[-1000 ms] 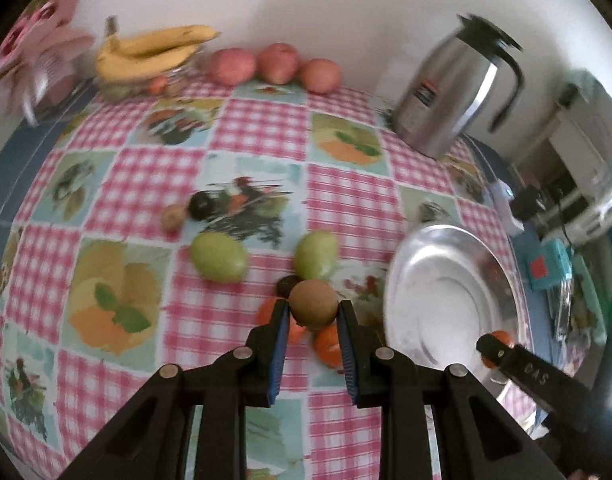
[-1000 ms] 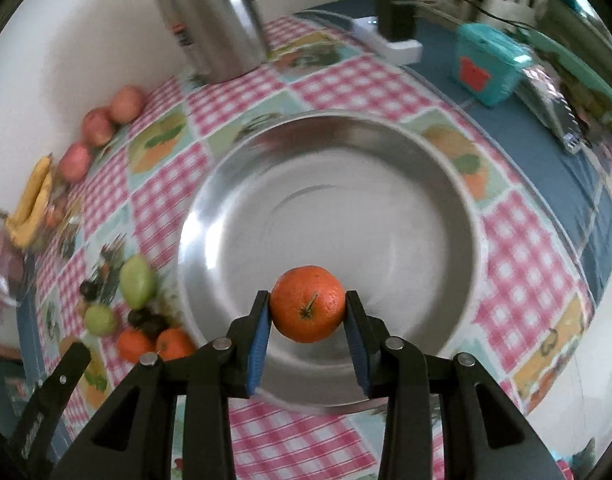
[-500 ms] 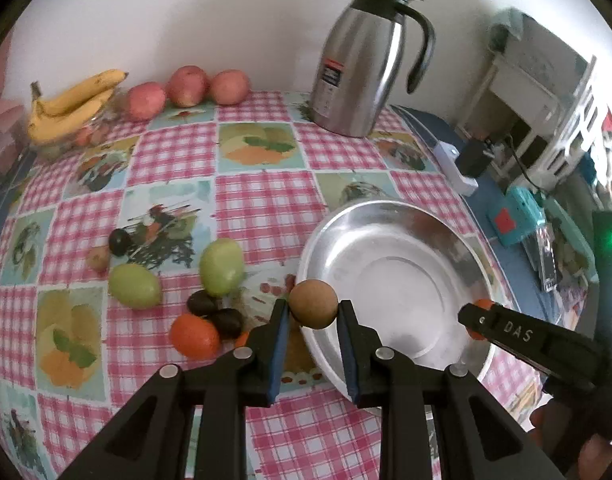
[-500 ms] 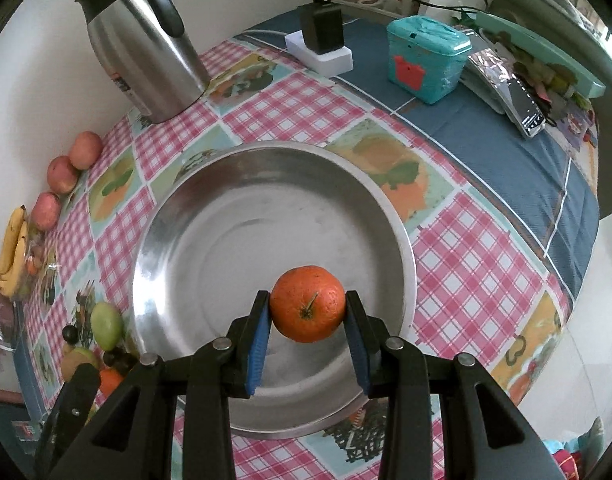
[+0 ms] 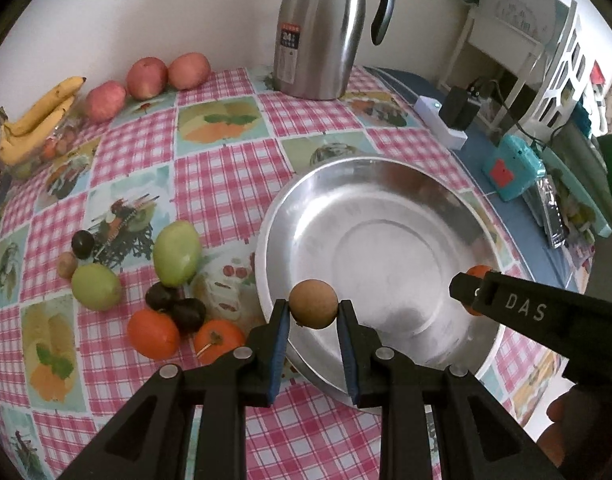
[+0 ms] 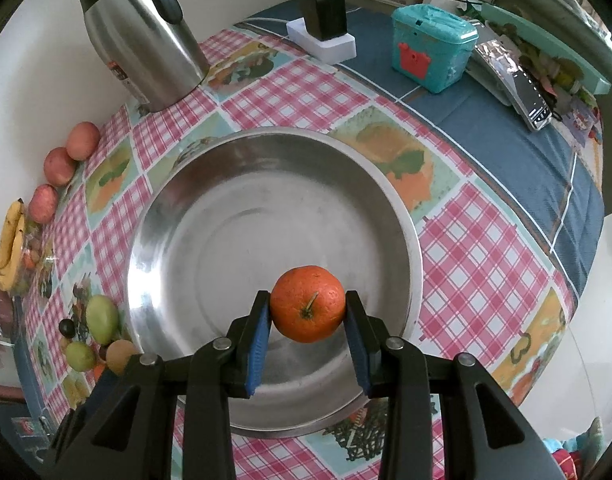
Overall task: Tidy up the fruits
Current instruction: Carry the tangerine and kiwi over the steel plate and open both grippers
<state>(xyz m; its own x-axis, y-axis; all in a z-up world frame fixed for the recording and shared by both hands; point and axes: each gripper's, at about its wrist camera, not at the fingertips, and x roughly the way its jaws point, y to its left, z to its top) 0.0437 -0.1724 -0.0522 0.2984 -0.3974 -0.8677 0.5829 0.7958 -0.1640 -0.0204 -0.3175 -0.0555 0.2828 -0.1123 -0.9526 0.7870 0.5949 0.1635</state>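
Observation:
My left gripper (image 5: 313, 312) is shut on a small round brown fruit (image 5: 313, 303) and holds it over the near left rim of the steel bowl (image 5: 457, 208). My right gripper (image 6: 307, 314) is shut on an orange (image 6: 307, 309) above the near part of the bowl (image 6: 194, 216); it shows at the right in the left wrist view (image 5: 471, 292). The bowl has nothing in it. Left of the bowl lie two green fruits (image 5: 176, 253), two oranges (image 5: 153, 334), dark plums (image 5: 188, 314) and a small brown fruit (image 5: 66, 265).
A steel thermos jug (image 5: 319, 28) stands behind the bowl. Three apples (image 5: 146, 77) and bananas (image 5: 34, 120) line the back wall at left. A white power strip (image 6: 325, 40), a teal box (image 6: 431, 52) and a phone (image 6: 523, 88) lie to the right.
My left gripper has carried the brown fruit from the fruit pile rightward to over the bowl's rim. My right gripper has drawn back a little with the orange, still over the bowl.

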